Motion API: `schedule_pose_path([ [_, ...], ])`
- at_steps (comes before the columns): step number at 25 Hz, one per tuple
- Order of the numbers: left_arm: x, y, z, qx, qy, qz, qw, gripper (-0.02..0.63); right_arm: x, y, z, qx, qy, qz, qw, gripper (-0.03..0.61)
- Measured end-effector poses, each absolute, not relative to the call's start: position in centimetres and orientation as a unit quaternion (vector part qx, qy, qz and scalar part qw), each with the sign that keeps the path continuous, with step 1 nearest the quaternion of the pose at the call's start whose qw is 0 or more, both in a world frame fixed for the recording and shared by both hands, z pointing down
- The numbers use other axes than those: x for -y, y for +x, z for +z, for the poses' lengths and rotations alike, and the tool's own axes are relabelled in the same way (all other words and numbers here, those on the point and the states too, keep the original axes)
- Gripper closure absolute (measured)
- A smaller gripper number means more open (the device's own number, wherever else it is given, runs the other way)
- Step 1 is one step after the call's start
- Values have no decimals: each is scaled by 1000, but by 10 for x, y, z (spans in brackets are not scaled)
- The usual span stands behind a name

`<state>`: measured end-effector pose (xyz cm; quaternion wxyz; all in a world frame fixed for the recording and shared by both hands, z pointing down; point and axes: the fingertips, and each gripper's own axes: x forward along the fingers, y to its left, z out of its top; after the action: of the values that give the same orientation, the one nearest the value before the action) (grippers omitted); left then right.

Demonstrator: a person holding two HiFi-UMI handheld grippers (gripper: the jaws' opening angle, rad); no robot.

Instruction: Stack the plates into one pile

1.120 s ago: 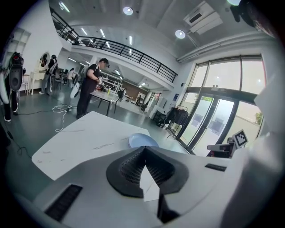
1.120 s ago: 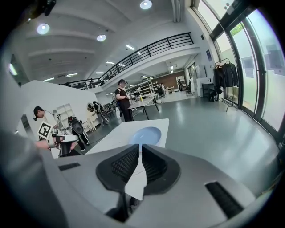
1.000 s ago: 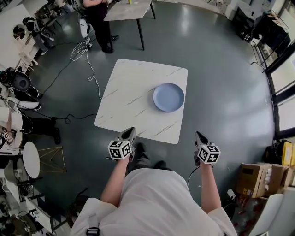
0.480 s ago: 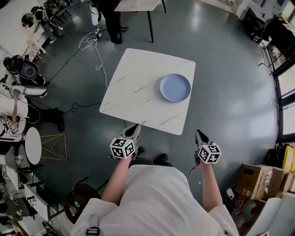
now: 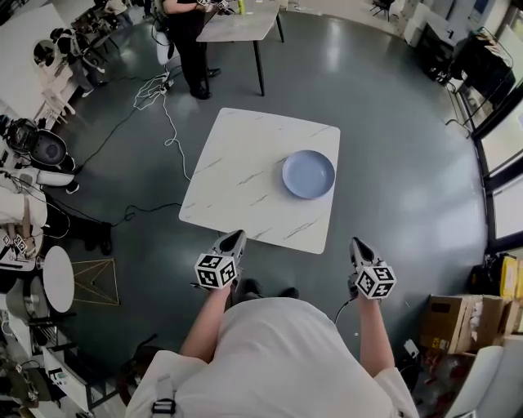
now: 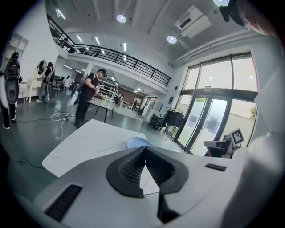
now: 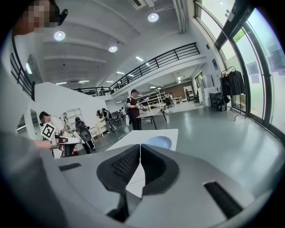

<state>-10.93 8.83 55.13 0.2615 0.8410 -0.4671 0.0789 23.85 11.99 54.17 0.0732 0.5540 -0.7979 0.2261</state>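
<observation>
A light blue plate [image 5: 308, 174] lies on the right side of the white marble table [image 5: 237, 180]; whether it is one plate or a pile, I cannot tell. My left gripper [image 5: 234, 240] and right gripper [image 5: 356, 245] hover over the floor just short of the table's near edge, far from the plate. Both are shut with nothing between the jaws. The left gripper view has the left gripper [image 6: 144, 149] closed tip to tip, with the plate [image 6: 139, 142] beyond. In the right gripper view the right gripper [image 7: 140, 146] is closed too, and the plate [image 7: 159, 142] lies ahead.
A person [image 5: 186, 41] stands at a second table [image 5: 237, 20] at the far side. Cables [image 5: 163, 106] trail over the grey floor left of the marble table. Robots and gear [image 5: 37, 147] line the left wall. Cardboard boxes [image 5: 462, 318] sit at the right.
The head camera has shifted, so the table sits a little differently in view. Both grippers stay short of the table's near edge. The plate has not moved on the table.
</observation>
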Motion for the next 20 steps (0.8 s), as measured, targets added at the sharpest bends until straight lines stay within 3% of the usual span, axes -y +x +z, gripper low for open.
schedule_pose_path([
  [20,-68,-108,541,444,856,89,249,600,-109,226,524,797,559,220,59,551],
])
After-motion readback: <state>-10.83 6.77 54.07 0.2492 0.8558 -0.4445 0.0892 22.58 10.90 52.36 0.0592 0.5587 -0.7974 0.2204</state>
